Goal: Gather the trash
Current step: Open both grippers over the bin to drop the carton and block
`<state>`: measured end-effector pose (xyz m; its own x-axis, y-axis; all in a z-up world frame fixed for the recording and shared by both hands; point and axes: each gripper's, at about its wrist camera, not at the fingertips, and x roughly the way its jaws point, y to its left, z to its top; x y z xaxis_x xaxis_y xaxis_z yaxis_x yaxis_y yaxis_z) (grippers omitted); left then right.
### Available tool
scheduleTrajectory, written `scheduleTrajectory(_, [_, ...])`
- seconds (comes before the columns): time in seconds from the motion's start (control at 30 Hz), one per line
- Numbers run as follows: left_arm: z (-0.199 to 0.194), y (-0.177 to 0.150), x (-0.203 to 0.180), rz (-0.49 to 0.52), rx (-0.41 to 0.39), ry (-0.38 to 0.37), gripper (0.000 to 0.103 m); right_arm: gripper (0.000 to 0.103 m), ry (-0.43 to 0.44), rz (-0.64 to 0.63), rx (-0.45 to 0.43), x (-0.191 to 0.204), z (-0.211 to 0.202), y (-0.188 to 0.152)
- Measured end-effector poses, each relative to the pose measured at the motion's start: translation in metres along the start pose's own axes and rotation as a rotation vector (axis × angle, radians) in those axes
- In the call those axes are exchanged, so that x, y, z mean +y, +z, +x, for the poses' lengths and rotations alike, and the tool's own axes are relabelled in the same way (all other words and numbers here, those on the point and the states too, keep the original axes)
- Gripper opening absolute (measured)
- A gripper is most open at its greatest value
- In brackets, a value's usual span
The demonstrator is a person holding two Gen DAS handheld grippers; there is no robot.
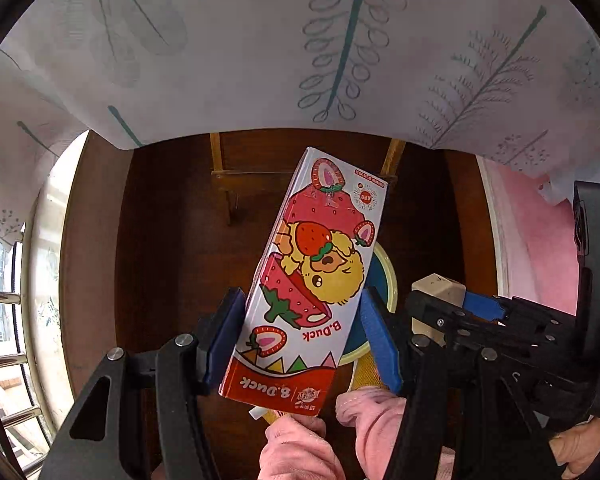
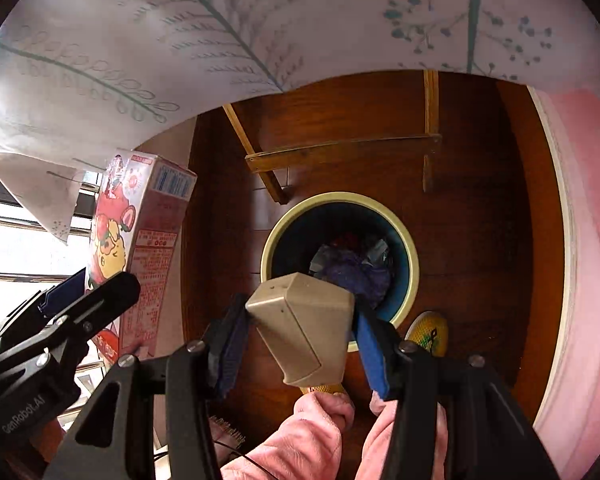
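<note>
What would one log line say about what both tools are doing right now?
left tool: shut on strawberry-print cardboard box | right tool: shut on beige carton | round cream-rimmed blue bin: below, holds trash | stage: carrying to bin

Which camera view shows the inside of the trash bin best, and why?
The right wrist view: the trash bin shows its whole cream rim and the rubbish inside. In the left wrist view the strawberry box hides nearly all of it; only slivers of rim show.
</note>
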<state>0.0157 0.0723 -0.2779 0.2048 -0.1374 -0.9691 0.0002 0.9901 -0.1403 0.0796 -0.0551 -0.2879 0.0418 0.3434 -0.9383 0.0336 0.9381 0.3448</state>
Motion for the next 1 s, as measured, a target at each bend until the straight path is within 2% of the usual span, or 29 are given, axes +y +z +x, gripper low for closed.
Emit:
scheduleTrajectory(0.17, [0.044,0.002,-0.010,0.022,0.034,0.003,0.058,0.051,0.008,0.021,0.003,-0.019,0.035,0.006])
scheduleTrajectory(0.33, [0.068,0.000,-0.001,-0.050,0.056,-0.094,0.065,0.051,0.034,0.068,-0.008,-0.035,0.055,0.014])
scheduleTrajectory(0.4, [0.076,-0.002,0.004,-0.078,0.074,-0.088,0.066,0.051,0.040,0.082,-0.012,-0.039,0.059,0.017])
scheduleTrajectory(0.5, [0.081,-0.003,0.007,-0.087,0.096,-0.042,0.066,0.053,0.038,0.084,-0.015,-0.040,0.059,0.020])
scheduleTrajectory(0.8, [0.054,0.000,0.020,-0.137,0.096,0.052,0.066,0.056,0.021,0.104,-0.032,-0.036,0.036,0.014])
scheduleTrajectory(1.0, [0.005,0.010,0.028,-0.169,0.059,0.056,0.066,0.056,0.019,0.100,-0.062,-0.021,-0.009,0.012])
